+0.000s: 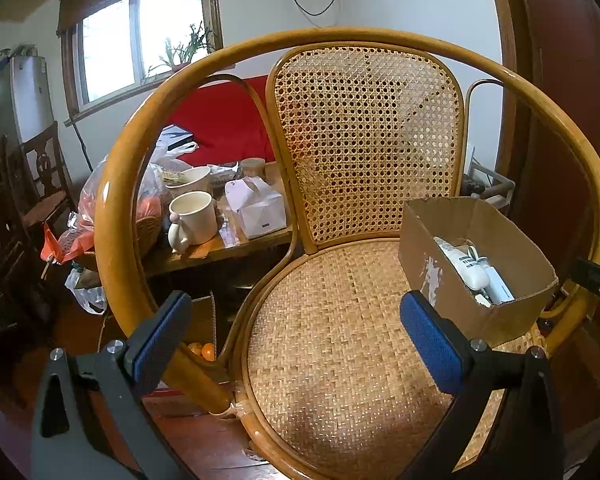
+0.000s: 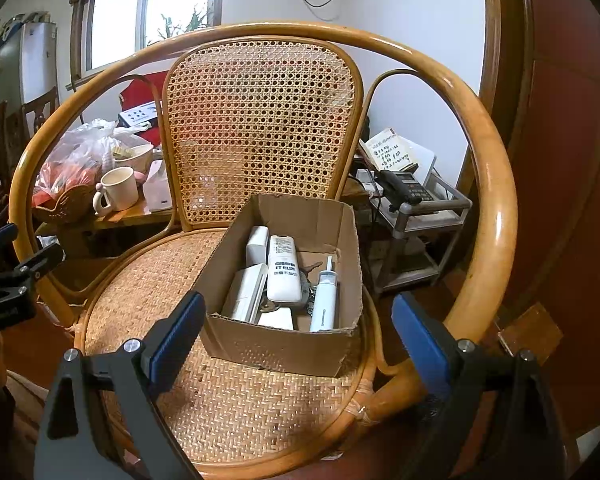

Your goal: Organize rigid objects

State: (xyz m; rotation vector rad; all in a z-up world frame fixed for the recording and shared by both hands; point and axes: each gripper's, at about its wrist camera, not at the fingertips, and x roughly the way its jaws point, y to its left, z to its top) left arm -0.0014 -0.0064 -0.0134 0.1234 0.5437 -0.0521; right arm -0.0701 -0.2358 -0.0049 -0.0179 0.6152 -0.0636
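Cardboard box [image 2: 284, 344] of white remotes [image 2: 284, 276] sits at the rattan chair [image 2: 228, 400] seat's right edge; left tool [image 1: 296, 328] and right tool [image 2: 300, 328] both gape empty.

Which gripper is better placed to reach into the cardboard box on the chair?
Probably the right gripper: open, facing the cardboard box. The left gripper faces bare seat.

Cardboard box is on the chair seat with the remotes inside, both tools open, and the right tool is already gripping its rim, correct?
Not quite. The right tool is open but grips nothing; the right wrist view shows the cardboard box between its fingers, untouched. The box does sit on the chair seat with remotes inside, and the left tool is open.
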